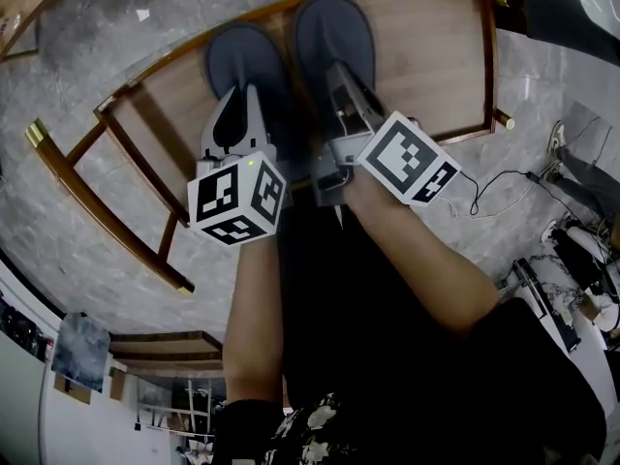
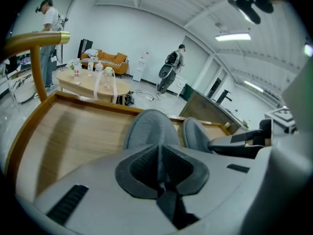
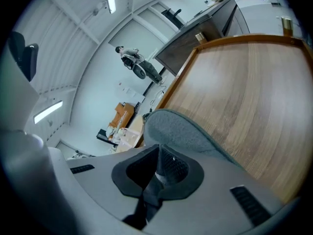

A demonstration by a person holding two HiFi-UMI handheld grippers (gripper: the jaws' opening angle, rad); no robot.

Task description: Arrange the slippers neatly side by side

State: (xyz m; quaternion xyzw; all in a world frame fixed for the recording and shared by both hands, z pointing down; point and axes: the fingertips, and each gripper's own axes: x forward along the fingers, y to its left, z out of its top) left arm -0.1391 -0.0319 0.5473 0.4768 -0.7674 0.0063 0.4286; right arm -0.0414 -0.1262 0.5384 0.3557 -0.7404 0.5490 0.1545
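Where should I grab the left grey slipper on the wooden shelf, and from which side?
Pinch the thin edge at its heel end, coming from the near side. The left slipper lies flat, its rounded closed toe pointing away and too broad for the jaws. The heel edge is thin and faces you. The left tool appears shut on it there.

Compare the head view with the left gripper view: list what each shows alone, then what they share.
Head view only: the person's forearms, seen from above. Left gripper view only: an orange sofa, a round table with bottles, and two standing people. Shared: the left slipper and right slipper side by side on the wooden table.
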